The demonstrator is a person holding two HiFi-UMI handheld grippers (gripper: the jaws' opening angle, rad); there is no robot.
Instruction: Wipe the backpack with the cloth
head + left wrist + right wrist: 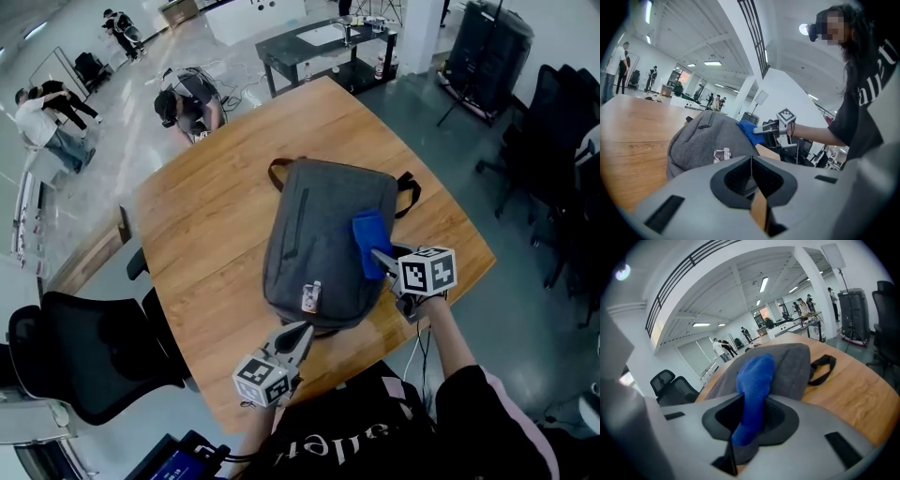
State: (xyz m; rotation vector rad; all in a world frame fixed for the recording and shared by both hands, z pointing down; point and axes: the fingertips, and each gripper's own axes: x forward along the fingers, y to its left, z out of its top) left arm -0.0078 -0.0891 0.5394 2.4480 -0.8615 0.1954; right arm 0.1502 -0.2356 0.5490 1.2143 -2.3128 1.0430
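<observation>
A grey backpack (314,239) lies flat in the middle of a wooden table (202,234). Its brown handle (278,169) points away from the person, and a black strap (409,192) sticks out on its right.

The blue cloth (371,240) rests on the right side of the backpack, close to the edge. The right gripper (379,253) clamps it. In the right gripper view the jaws are closed on the cloth (752,394), which stands up between them against the grey fabric of the backpack (792,369).

The left gripper (301,331) is over the table at the near end of the backpack, just beside its edge; whether it touches cannot be told. In the left gripper view its jaws are pressed together with nothing between them, and the left gripper (751,163) points at the backpack (701,140).

A small white and pink tag (310,298) sits on the backpack near its near end. Any print on the tag is too small to read in either view.

Each gripper carries a cube (428,271) with black-and-white square markers and no words.

Pale letters run across the person's black shirt (323,441). They are upside down in the head view and only partly visible, so no whole word can be read.

A black chair (89,356) stands at the left of the table.
</observation>
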